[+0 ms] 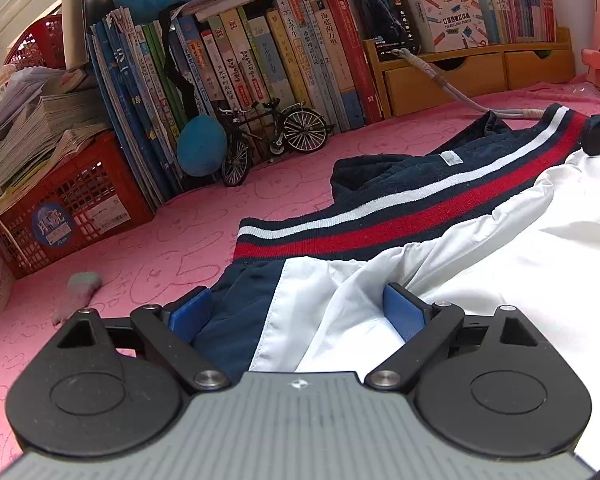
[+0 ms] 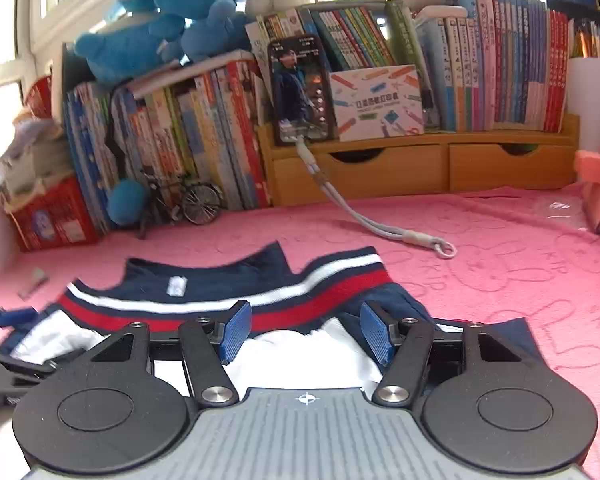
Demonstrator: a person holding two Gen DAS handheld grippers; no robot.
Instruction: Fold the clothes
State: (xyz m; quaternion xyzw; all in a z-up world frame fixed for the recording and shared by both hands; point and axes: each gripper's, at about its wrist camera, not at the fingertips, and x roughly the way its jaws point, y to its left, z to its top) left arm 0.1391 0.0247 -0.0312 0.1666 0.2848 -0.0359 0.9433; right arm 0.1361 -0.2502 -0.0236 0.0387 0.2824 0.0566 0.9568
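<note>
Item: jacket point(image 1: 480, 248), white body with navy side panels and a navy, white and red striped knit band; lies spread on the pink cloth-covered counter point(image 1: 172, 240), striped band toward the books, not yet folded

Left gripper point(image 1: 298, 314): fingers point(image 1: 190, 312) stand wide apart, low over the jacket's left edge where navy panel meets white cloth; fabric lies between the blue pads but neither pad presses it; nothing gripped

Right gripper point(image 2: 306, 332): fingers point(image 2: 236, 330) parted to about half width, over the white cloth just below the striped band; cloth bunches up between the pads, which do not clamp it; this view is slightly blurred

Nearby: model bicycle point(image 1: 274, 136) and row of books point(image 1: 236, 64) beyond the jacket; a cord point(image 2: 384, 228) runs from a phone point(image 2: 300, 92) on the wooden shelf and ends just beside the band

Hazards, as judged:
- thin, slippery white cloth; a shallow pinch may catch only the top layer, so the fold drags crooked
- uneven pinches by the two grippers would skew the band and leave a slanted fold
- a wide sweep toward the books could snag the cord and tug the phone down, or knock over the bicycle
- pads closing low may nip the pink cloth along with the jacket
</note>
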